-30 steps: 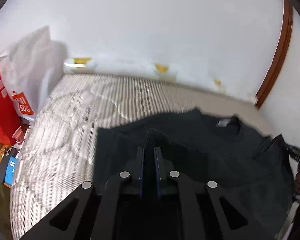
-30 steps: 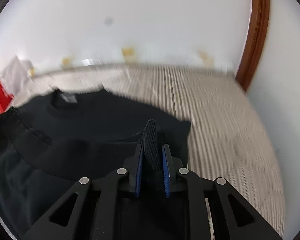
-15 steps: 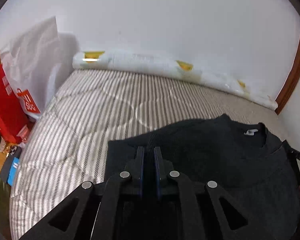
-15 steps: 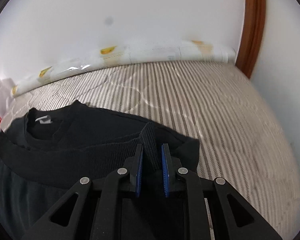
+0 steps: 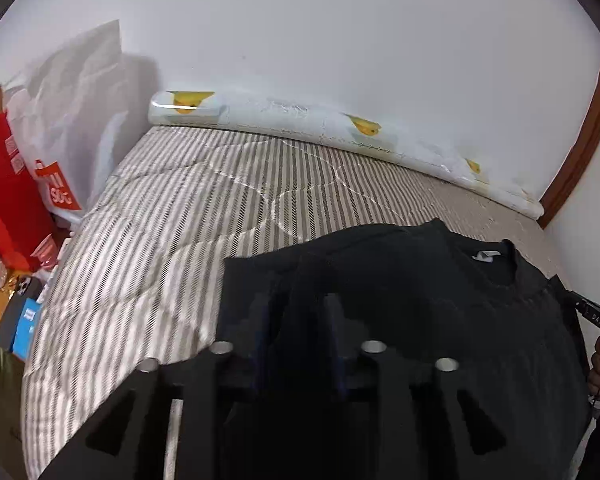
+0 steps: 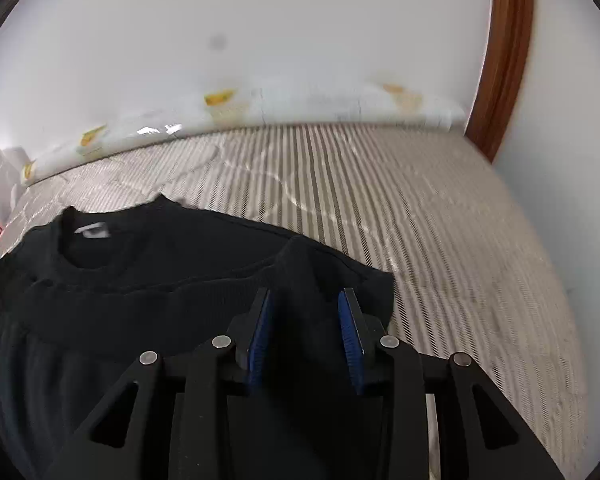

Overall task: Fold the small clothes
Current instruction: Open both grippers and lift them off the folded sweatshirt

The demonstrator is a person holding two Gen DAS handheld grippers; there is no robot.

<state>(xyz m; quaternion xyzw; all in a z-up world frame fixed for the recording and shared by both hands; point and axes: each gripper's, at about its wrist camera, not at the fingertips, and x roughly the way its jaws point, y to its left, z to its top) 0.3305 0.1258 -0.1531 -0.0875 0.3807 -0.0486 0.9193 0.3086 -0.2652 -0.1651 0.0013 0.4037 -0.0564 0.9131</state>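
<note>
A black sweater (image 5: 400, 292) lies on the striped mattress (image 5: 172, 232), folded so its ribbed hem lies up near the collar with the white label (image 5: 485, 255). My left gripper (image 5: 298, 332) is open over the sweater's left edge, with dark cloth still between the parted fingers. My right gripper (image 6: 306, 320) is open over the sweater (image 6: 148, 264) at its right edge, and a raised fold of cloth stands between the blue pads (image 6: 350, 336). The collar label (image 6: 94, 231) shows at the left of the right wrist view.
A white rolled bolster with yellow prints (image 5: 340, 136) lies along the wall at the mattress's far edge. Red and white shopping bags (image 5: 4, 184) and small items stand to the left of the bed. A brown door frame (image 6: 504, 60) stands at the right.
Both grippers carried the sweater's hem forward over its body, then opened. The fingers were shut on the cloth in the earlier frames and now stand apart.
</note>
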